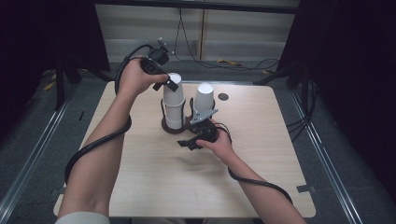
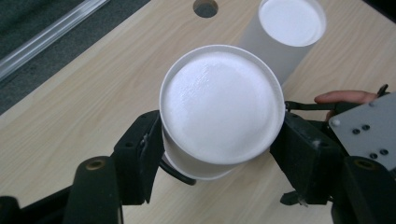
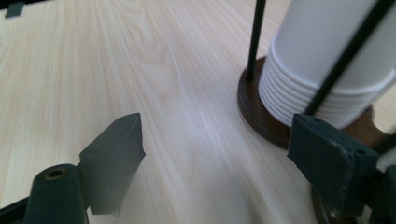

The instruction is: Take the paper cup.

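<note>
white paper makes the top cup (image 2: 222,105), and the left claw (image 1: 166,84) grips it upside down, one black pad on each side of its wall. this cup sits above the rest of the left cup stack (image 1: 173,114), raised a bit from the cups under it. that stack stands on a dark brown round holder (image 3: 261,114) with thin black rods, near the middle of the wooden bench (image 1: 154,172). a second white stack (image 1: 204,97) stands just beside it on the right.

the right claw (image 1: 190,143) is low in front of the holder, jaws spread apart with nothing between them, one pad (image 3: 329,161) close to the holder's edge. lots of bare bench lies toward the near edge and both sides. a small round hole (image 1: 223,96) sits near the far edge.
</note>
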Demonstrator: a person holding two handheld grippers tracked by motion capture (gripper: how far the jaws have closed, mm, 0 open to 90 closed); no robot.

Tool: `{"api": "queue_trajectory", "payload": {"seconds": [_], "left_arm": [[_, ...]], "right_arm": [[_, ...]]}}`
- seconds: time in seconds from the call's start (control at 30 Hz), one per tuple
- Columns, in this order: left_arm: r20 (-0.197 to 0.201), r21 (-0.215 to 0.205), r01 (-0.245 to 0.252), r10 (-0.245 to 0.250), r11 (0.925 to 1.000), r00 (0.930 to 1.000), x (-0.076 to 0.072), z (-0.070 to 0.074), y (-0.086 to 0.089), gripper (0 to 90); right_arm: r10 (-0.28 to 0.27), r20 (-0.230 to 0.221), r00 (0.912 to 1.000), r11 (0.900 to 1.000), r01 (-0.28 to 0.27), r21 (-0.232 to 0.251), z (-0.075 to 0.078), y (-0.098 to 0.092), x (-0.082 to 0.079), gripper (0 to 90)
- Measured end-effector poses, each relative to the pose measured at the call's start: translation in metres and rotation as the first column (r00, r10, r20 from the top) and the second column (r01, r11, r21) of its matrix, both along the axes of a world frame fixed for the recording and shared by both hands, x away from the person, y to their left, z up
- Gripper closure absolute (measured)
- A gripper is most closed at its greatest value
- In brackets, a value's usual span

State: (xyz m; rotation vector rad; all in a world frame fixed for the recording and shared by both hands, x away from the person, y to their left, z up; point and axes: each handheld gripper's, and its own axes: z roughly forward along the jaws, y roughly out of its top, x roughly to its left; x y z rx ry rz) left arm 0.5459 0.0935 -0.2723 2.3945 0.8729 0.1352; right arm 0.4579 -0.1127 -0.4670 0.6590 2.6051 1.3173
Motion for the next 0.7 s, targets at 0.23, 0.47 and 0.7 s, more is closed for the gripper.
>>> {"api": "queue_trajectory", "payload": {"seconds": [0.23, 0.47, 0.7], "left_arm": [[0.001, 0.016, 0.034, -0.034, 0.9993, 0.9994, -0.013, 0.003, 0.001, 35.1], [-0.014, 0.008, 0.077, -0.077, 0.9970, 0.9969, -0.029, -0.003, -0.008, 35.1], [-0.021, 0.003, 0.108, -0.108, 0.9942, 0.9939, -0.034, -0.005, -0.010, 35.1]], "right_arm": [[0.001, -0.014, 0.9999, 1.000, -0.001, 0.017, 0.015, -0.024, -0.005, 15.3], [-0.003, -0.022, 0.9997, 0.999, 0.004, 0.035, 0.025, -0.037, -0.008, 14.2], [-0.007, -0.021, 0.9998, 0.998, 0.008, 0.056, 0.037, -0.041, -0.006, 13.7]]}}
